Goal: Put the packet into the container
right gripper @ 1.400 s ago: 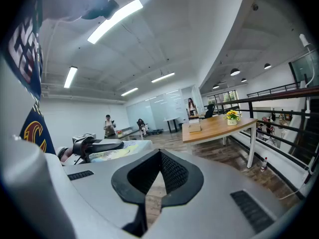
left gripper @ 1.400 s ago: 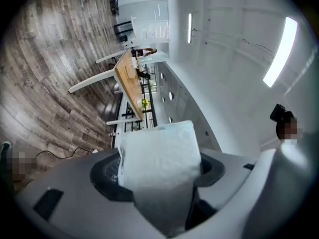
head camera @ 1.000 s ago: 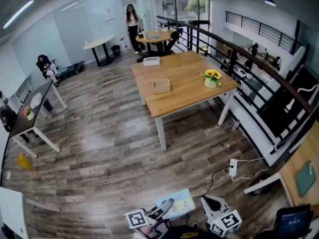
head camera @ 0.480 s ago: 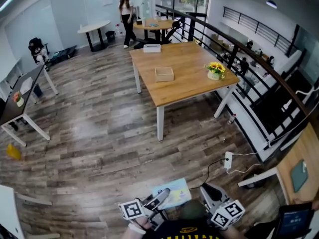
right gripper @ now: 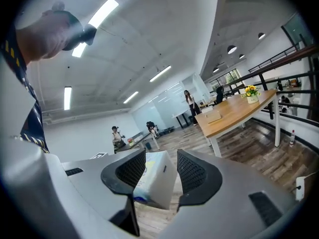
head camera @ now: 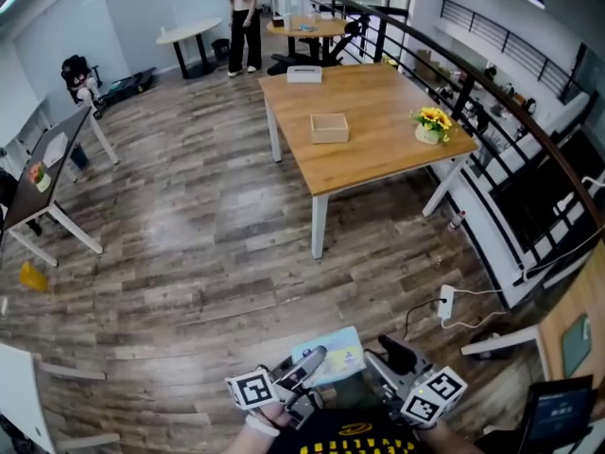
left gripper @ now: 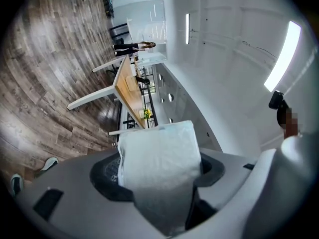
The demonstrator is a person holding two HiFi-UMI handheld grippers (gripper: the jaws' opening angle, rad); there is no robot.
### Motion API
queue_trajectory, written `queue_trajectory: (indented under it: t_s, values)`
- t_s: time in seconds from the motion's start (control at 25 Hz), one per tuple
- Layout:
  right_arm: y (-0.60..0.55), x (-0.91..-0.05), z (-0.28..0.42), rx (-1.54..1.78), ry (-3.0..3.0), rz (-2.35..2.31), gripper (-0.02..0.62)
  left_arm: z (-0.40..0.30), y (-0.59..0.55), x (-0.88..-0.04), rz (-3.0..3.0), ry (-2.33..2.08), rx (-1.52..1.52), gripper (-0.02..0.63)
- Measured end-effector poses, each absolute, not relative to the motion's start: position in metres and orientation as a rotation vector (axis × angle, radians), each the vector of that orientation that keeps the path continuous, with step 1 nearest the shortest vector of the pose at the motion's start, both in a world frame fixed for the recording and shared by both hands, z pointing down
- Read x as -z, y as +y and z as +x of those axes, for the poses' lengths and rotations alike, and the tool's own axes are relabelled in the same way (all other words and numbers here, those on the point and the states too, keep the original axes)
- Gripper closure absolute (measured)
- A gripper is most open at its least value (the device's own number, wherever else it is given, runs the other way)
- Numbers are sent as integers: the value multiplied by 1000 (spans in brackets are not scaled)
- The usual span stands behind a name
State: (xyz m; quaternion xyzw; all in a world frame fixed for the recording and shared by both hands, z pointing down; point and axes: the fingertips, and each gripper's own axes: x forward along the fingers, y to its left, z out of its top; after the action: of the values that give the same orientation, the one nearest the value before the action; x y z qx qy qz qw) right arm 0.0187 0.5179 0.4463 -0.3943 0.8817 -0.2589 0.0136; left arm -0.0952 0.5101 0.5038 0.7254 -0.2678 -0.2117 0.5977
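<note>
Well short of the table (head camera: 388, 164), whose wooden container (head camera: 330, 128) sits mid-top, the left hand-held gripper (head camera: 310, 365) clamps the packet (head camera: 336, 357), the right hand-held gripper (head camera: 389, 357) has just been opening with the packet's end loose between its jaws, so carrying it over likely comes next.

No legible text, brand, number or sign found. The packet (head camera: 333, 361) carries coloured print, too small to read. The marker cubes (head camera: 253, 389) on either side of the packet show black-and-white square patterns only, no characters.
</note>
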Motion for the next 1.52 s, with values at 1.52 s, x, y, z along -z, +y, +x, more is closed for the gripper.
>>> queue_trajectory:
  t_s: [1.52]
  values:
    - [179,-467,68,1129,2893,-1090,440,-7,168,-485,1791,-574,380,310]
